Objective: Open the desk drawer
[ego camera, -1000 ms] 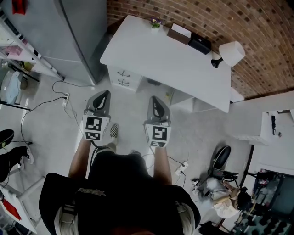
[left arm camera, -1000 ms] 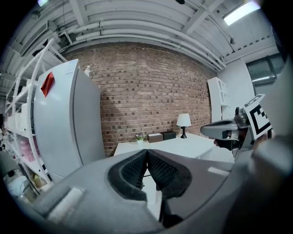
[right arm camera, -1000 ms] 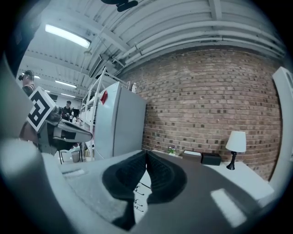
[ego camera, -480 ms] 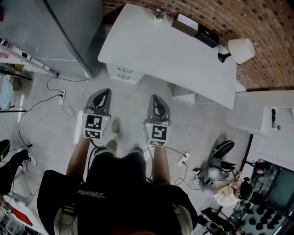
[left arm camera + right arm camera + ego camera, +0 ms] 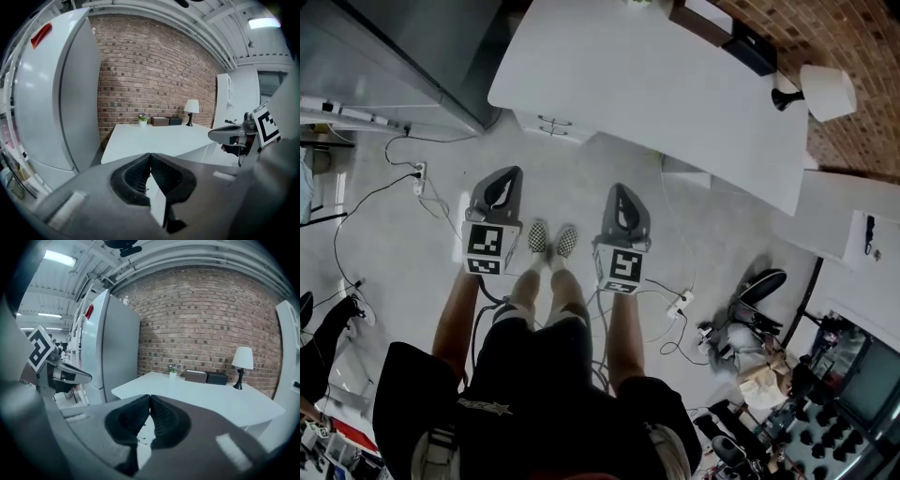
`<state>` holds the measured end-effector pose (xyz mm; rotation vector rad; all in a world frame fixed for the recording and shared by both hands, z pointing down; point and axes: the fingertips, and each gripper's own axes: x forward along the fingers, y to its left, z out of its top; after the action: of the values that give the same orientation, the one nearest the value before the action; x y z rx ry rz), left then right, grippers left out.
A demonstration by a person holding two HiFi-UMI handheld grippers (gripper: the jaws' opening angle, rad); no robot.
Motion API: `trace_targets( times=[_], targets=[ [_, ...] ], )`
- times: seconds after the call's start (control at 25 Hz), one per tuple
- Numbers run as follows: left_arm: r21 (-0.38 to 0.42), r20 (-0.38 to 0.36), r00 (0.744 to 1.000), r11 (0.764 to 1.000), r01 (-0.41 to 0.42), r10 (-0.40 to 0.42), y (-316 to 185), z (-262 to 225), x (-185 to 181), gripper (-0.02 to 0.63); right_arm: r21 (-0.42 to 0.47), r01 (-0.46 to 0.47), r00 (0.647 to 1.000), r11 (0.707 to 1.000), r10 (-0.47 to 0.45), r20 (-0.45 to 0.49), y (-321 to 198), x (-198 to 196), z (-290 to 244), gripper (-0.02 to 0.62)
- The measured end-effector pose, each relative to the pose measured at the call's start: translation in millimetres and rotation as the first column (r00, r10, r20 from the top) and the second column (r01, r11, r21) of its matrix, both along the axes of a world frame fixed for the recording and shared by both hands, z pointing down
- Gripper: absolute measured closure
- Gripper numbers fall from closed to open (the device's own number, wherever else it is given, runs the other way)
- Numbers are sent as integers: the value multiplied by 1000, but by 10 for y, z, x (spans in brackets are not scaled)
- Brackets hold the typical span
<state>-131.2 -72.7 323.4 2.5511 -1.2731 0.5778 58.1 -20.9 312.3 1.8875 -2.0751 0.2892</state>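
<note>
Desk drawers (image 5: 549,126), white with small metal handles, sit under the end of the white rectangular desk (image 5: 656,84) beside the tall grey fridge (image 5: 422,47), well ahead of my left claw (image 5: 507,176) and my right claw (image 5: 620,191), both closed on nothing.

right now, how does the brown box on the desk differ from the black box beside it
The brown box is brown with a pale top; the black box is dark all over. The brown box sits nearer the small plant, the black box nearer the lamp. Both are low, rectangular and lie side by side on the desk along the brick wall.
</note>
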Motion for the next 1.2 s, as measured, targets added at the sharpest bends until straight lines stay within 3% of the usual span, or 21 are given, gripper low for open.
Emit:
trace_targets(
  times=[1.2],
  targets=[
    [-116,64,997,992,48,-40,-575,3197,561,595,-163,148,989,976,-148,13,-726,187,3258,589]
  ],
)
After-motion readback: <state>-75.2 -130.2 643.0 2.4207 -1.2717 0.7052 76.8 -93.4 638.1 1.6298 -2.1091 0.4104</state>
